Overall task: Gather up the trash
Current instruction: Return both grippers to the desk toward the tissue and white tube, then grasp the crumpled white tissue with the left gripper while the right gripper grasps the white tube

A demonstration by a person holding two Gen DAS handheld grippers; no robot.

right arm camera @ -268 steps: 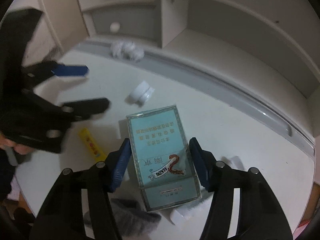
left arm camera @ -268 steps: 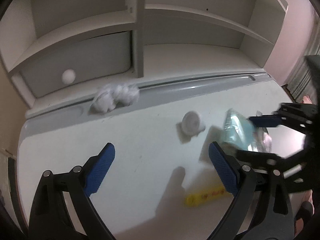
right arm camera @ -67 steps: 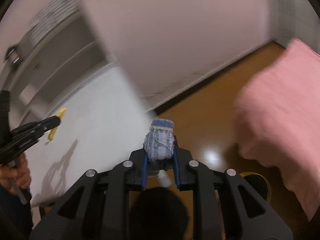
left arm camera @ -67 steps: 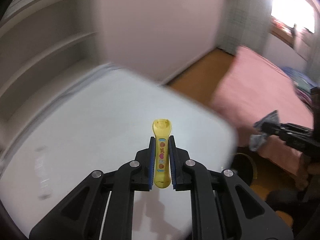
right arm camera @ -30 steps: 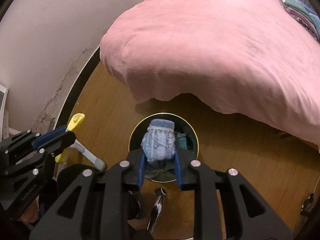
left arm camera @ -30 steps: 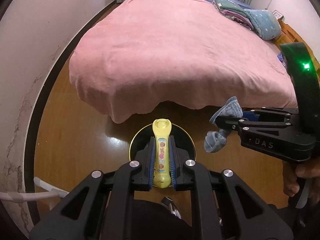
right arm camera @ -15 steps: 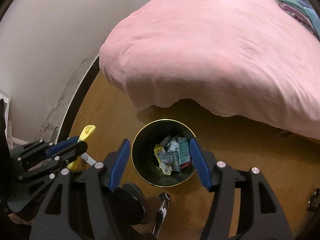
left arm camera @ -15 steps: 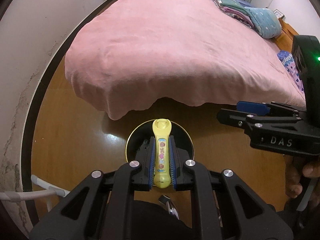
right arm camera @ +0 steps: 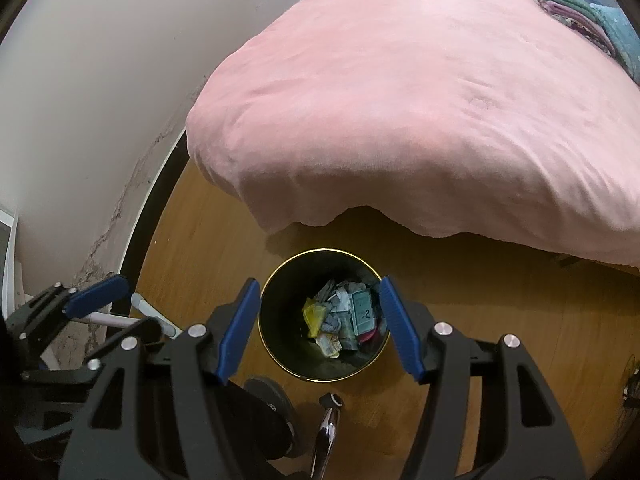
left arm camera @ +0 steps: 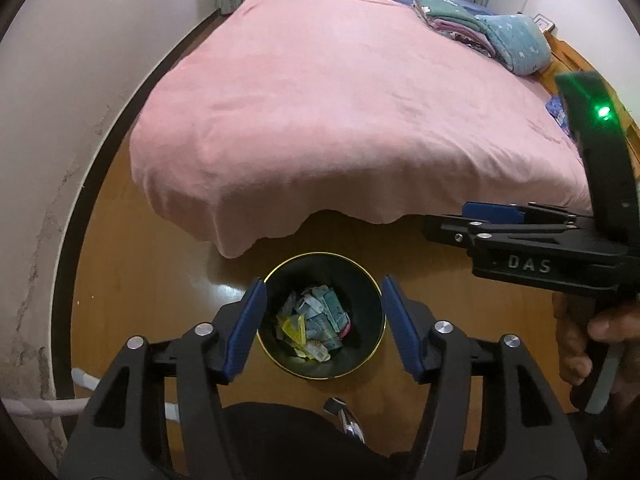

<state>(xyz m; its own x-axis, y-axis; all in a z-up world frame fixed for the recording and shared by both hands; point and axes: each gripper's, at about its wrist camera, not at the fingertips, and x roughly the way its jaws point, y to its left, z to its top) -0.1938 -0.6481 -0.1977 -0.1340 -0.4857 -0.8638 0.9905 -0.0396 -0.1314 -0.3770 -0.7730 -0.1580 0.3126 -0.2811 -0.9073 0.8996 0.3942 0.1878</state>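
A black bin with a gold rim (left arm camera: pixel 362 276) (right arm camera: pixel 280 274) stands on the wooden floor, right below both grippers. Inside lies mixed trash (left arm camera: pixel 316 320): a yellow wrapper-like piece (right arm camera: pixel 314 314), a teal packet (right arm camera: pixel 362 312) and scraps. My left gripper (left arm camera: pixel 323 292) hangs over the bin with its jaws opening and nothing between them. My right gripper (right arm camera: pixel 319 284) also hovers over the bin, open and empty. In the left wrist view one of the right gripper's fingers (left arm camera: pixel 492 213) reaches in from the right, held by a hand (left arm camera: pixel 576 344).
A bed under a pink cover (left arm camera: pixel 340 100) fills the far side, its edge overhanging just beyond the bin. Folded clothes (left arm camera: pixel 480 28) lie at its far end. A pale wall runs on the left. A chrome chair leg (right arm camera: pixel 328 432) and a dark wheel sit near the bin.
My left gripper has let go of the yellow item, which now lies in the bin. The right gripper released the blue sock-like piece and stays open over the bin.
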